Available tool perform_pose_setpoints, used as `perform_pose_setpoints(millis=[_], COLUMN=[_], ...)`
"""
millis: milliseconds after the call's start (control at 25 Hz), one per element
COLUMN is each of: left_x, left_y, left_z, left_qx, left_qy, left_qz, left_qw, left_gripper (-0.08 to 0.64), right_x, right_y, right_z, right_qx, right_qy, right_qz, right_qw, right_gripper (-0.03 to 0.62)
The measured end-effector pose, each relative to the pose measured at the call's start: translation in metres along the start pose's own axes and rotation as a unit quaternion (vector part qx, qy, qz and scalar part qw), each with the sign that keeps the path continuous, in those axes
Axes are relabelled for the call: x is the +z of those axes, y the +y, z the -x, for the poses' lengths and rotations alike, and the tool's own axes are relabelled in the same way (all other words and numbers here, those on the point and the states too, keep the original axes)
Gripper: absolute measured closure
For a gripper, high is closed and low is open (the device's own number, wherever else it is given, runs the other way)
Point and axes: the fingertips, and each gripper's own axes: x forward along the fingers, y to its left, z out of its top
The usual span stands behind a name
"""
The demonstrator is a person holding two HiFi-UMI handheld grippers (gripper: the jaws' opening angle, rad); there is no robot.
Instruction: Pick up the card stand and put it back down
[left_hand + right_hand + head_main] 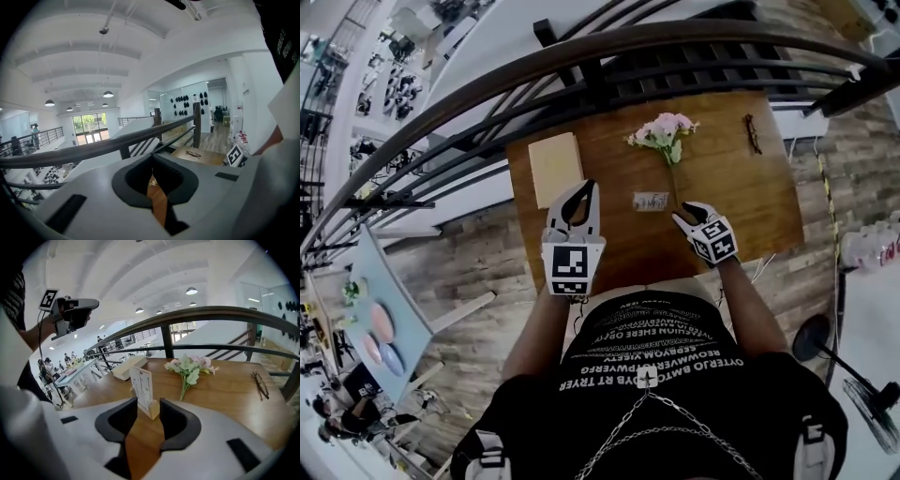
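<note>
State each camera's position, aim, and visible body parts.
Head view: on the head, steeply down onto brown wooden table; forearms, left tool, right tool.
Left gripper view: on left tool, across dark metal railing; black shirt edge.
Right gripper view: on right tool, at wooden-based white card stand; left arm.
Head and right gripper views share pink flower bunch.
</note>
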Motion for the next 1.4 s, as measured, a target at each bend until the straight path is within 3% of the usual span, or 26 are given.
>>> perform_pose_setpoints(millis=[120, 320, 520, 920, 1200, 1400], left_x=[-0.007, -0.01, -0.016, -0.029, -0.028, -0.022], left_y=[0.0, 0.004, 0.012, 0.007, 0.001, -0.003], left_z=[-0.008, -0.015, -0.013, -0.009, -0.005, 0.003], left_qx=[0.004, 0.015, 0.033, 0.034, 0.025, 0.017], left_qy=[0.015, 0.029, 0.043, 0.064, 0.053, 0.038], left_qz=[0.005, 0.003, 0.005, 0.004, 0.002, 0.001], left_qw=[0.9999, 0.9995, 0.9985, 0.9974, 0.9983, 0.9991], left_gripper=[0.532, 0.532, 0.532, 0.532, 0.532, 0.532], right_x=[-0.008, -0.011, -0.019, -0.022, -0.026, -0.016], right_y=[0.002, -0.004, -0.003, -0.005, -0.01, -0.008], right_z=[-0.022, -0.051, -0.072, -0.091, -0.081, -0.066], right_qx=[0.025, 0.034, 0.054, 0.051, 0.045, 0.036], right_qy=[0.019, 0.032, 0.045, 0.047, 0.07, 0.057], right_qz=[0.006, 0.036, 0.036, 0.076, 0.049, 0.027], right_qw=[0.999, 0.998, 0.997, 0.995, 0.995, 0.997], right_gripper=[0.416, 0.406, 0.397, 0.421, 0.428, 0.43])
